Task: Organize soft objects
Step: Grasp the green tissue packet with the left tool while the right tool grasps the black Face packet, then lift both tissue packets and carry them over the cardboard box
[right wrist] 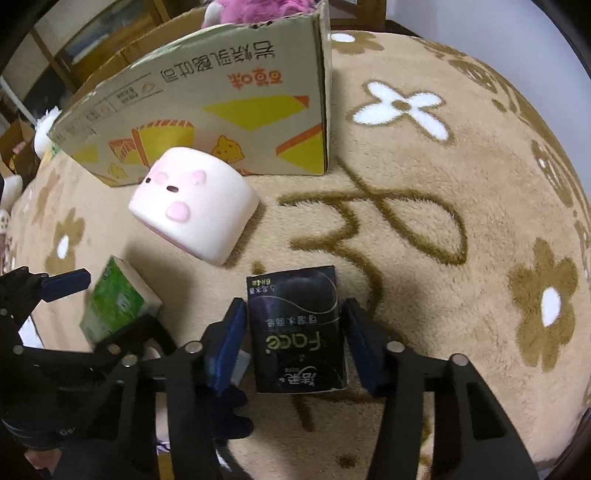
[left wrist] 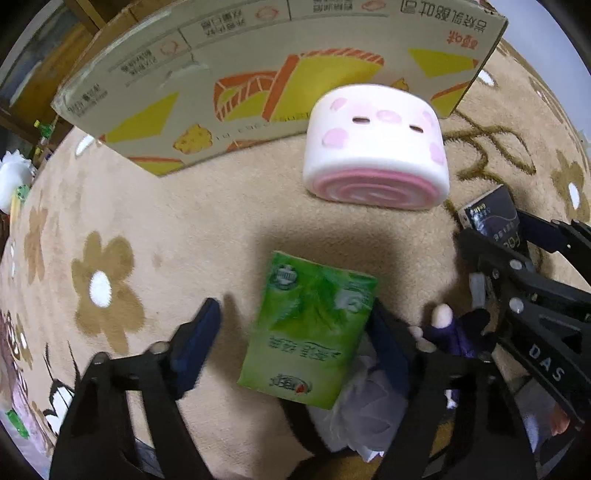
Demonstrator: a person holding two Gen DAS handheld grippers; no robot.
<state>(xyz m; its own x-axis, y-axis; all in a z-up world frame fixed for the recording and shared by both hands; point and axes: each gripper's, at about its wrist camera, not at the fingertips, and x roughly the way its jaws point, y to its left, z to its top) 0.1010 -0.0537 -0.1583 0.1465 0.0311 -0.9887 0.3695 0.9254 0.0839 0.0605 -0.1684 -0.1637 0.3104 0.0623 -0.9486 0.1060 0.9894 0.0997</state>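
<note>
A green tissue pack (left wrist: 310, 332) lies on the beige flowered carpet (left wrist: 166, 221) between the fingers of my left gripper (left wrist: 293, 308). Its right finger (left wrist: 386, 343) meets the pack's edge, while the left finger (left wrist: 199, 343) stands clear of it. A black tissue pack (right wrist: 295, 325) lies between the fingers of my right gripper (right wrist: 294, 305), with narrow gaps on both sides. Both grippers point down at the carpet. A pink-and-white roll-cake plush (left wrist: 373, 147) (right wrist: 195, 206) rests in front of the cardboard box (left wrist: 258, 74) (right wrist: 221, 110).
The box stands open at the back, with a pink plush toy (right wrist: 258, 9) showing over its rim. White crumpled material (left wrist: 354, 413) lies under the left gripper. White soft toys (right wrist: 44, 129) sit at the far left. Dark-gloved hands hold the grippers.
</note>
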